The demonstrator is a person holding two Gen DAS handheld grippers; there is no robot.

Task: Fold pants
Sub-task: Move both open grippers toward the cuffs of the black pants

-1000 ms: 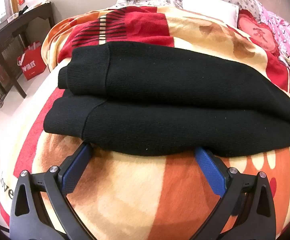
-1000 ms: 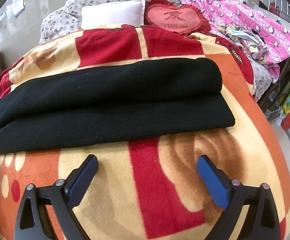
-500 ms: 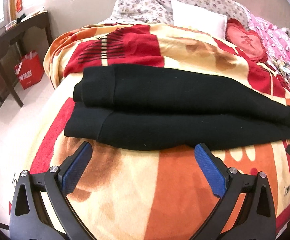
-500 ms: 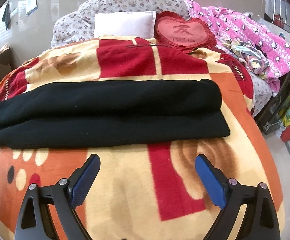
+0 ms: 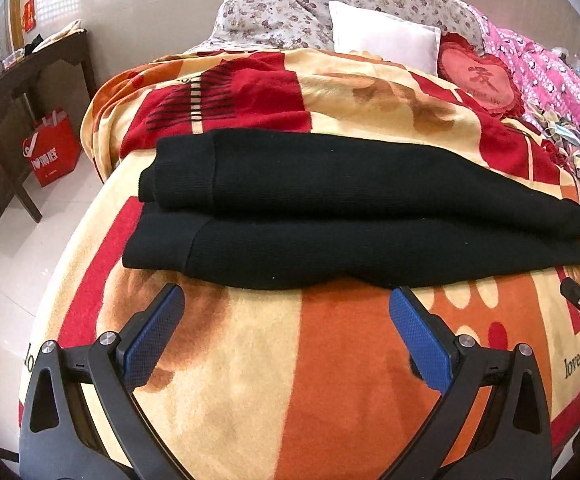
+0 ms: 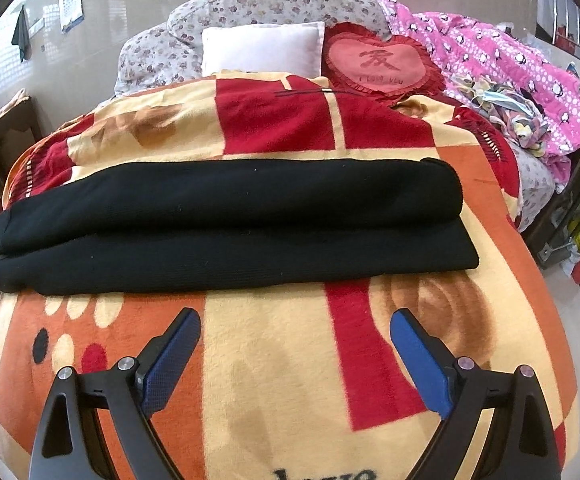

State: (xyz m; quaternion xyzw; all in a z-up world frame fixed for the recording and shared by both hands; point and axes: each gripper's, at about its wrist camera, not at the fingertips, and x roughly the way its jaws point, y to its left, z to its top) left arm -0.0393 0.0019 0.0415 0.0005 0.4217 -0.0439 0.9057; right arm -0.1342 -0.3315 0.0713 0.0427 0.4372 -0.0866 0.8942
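Black pants [image 5: 350, 216] lie folded lengthwise, one leg stacked on the other, across a patterned blanket [image 6: 290, 360] on the bed. Left tool [image 5: 285, 320] and right tool [image 6: 294, 336] hover nearby, wide open, empty; crosswise folds apparently remain.

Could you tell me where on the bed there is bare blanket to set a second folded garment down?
Bare blanket lies between the black pants and the near edge, ahead of both open claws, left claw and right claw. A narrower strip runs between the pants and the white pillow. The far right is crowded with a heart cushion and pink bedding.
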